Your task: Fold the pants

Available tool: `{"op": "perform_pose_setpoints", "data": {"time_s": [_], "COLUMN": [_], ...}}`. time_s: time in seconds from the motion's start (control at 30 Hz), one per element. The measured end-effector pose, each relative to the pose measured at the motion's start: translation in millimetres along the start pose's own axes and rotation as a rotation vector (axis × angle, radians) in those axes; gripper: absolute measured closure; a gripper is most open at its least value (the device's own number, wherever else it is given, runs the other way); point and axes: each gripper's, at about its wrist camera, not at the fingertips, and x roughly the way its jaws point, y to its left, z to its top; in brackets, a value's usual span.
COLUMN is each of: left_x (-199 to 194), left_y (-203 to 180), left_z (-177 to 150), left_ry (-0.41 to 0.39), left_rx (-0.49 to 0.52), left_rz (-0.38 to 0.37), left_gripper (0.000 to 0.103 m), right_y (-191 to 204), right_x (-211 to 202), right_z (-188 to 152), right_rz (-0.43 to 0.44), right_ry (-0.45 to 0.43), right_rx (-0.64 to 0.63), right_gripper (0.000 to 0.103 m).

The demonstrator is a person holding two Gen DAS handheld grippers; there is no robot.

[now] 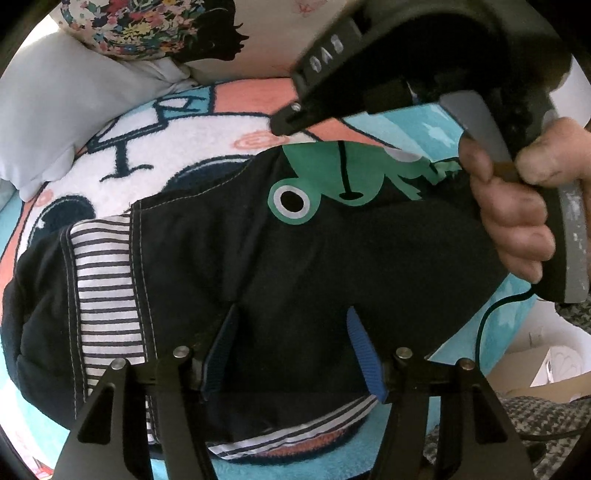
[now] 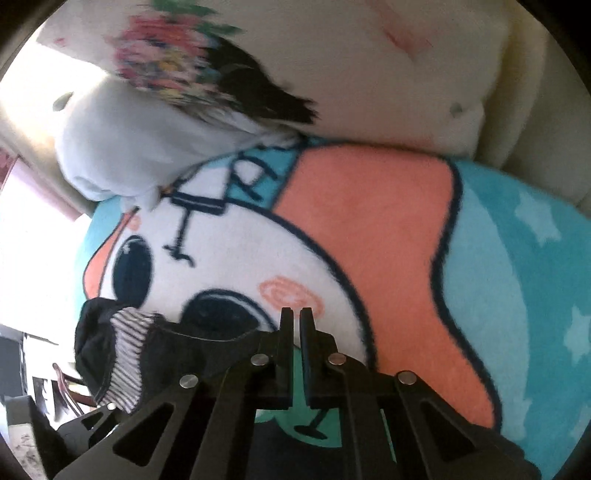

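Dark navy pants [image 1: 303, 258] with a green frog print and a striped lining lie on a cartoon blanket [image 1: 207, 147]. My left gripper [image 1: 291, 314] is open, its blue-padded fingers [image 1: 360, 343] pressed down on the pants near the waistband. My right gripper [image 1: 284, 123] hovers over the far edge of the pants by the frog print, held by a hand. In the right wrist view my right gripper [image 2: 296, 314] is shut with nothing visible between its fingers, above the pants [image 2: 122, 339] and the blanket [image 2: 369, 229].
A white pillow [image 1: 55, 107] and a floral cushion [image 1: 147, 29] lie at the far edge of the blanket. A cream sofa back [image 2: 388, 74] rises behind. A black cable [image 1: 491, 317] and cardboard boxes [image 1: 546, 369] are at the right.
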Motion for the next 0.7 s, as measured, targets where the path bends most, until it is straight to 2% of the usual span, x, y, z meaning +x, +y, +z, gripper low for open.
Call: {"op": "perform_pose_setpoints", "data": {"time_s": [0.03,0.1,0.2,0.23,0.27,0.3,0.4,0.47,0.53,0.6,0.7], "left_x": [0,0,1,1,1,1,2,1,1,1,1], "left_y": [0,-1,-2,-1,0,1,3,3,2,0,1], "left_z": [0,0,0,0,0,0,0,0,-1,-2,-2], "left_ry": [-0.001,-0.002,-0.002,-0.003,-0.006,-0.007,-0.008,-0.008,-0.010,-0.011,-0.013], "left_rx": [-0.002,-0.004,0.000,0.000,-0.006,-0.012,-0.023,-0.023,-0.015,-0.012,-0.019], "left_rz": [0.001,0.001,0.003,0.002,-0.003,-0.008,-0.013,-0.006,0.000,0.001,-0.004], "left_gripper": [0.043,0.042,0.041,0.041,0.041,0.041,0.041,0.041,0.040,0.040,0.040], "right_y": [7,18,31,35,37,38,34,26,18,3,-8], "right_x": [-1,7,34,32,31,30,30,33,32,21,-10], "right_z": [1,3,1,0,-2,-2,3,10,18,24,17], "right_rz": [0.007,-0.004,-0.051,-0.065,-0.067,-0.070,-0.084,-0.067,-0.071,-0.011,-0.001], "right_ry": [0.002,0.041,0.136,0.123,0.131,0.127,0.106,0.099,0.055,0.024,-0.038], "right_rx": [-0.030,-0.082,-0.161,-0.189,-0.202,-0.205,-0.192,-0.142,-0.083,0.016,0.060], "right_gripper": [0.097,0.081,0.079,0.079,0.087,0.100,0.100,0.102,0.102,0.099,0.099]}}
